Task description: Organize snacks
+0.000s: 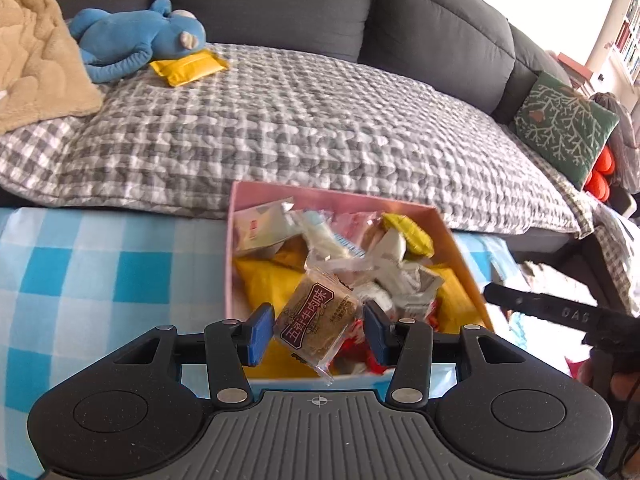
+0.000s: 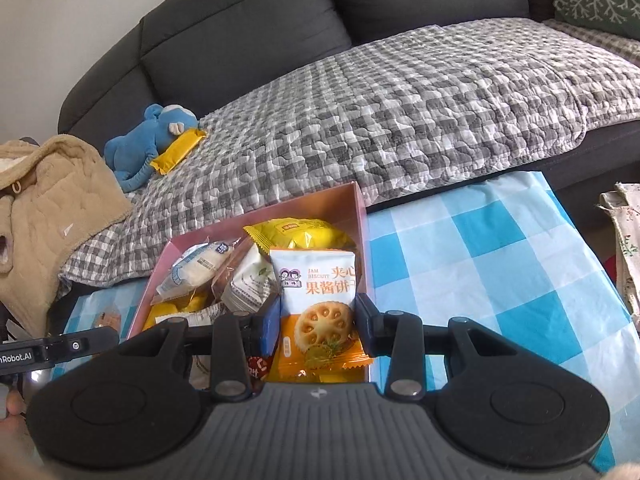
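A pink box [image 1: 460, 248] full of snack packets stands on the blue checked tablecloth [image 1: 100, 280]; it also shows in the right wrist view [image 2: 362, 216]. My left gripper [image 1: 318, 330] is shut on a brown clear-wrapped beef snack [image 1: 316, 320], held over the box's near end. My right gripper [image 2: 318, 326] is shut on a white and orange jam biscuit packet [image 2: 320, 304], upright over the box's right side. A yellow packet [image 1: 188, 66] lies on the sofa by a blue plush toy [image 1: 136, 36].
A dark sofa with a grey checked quilt [image 1: 300, 120] runs behind the table. A beige blanket [image 1: 36, 52] lies at its left, a green cushion [image 1: 564, 120] at its right. The other gripper's tip [image 1: 540, 306] shows right of the box.
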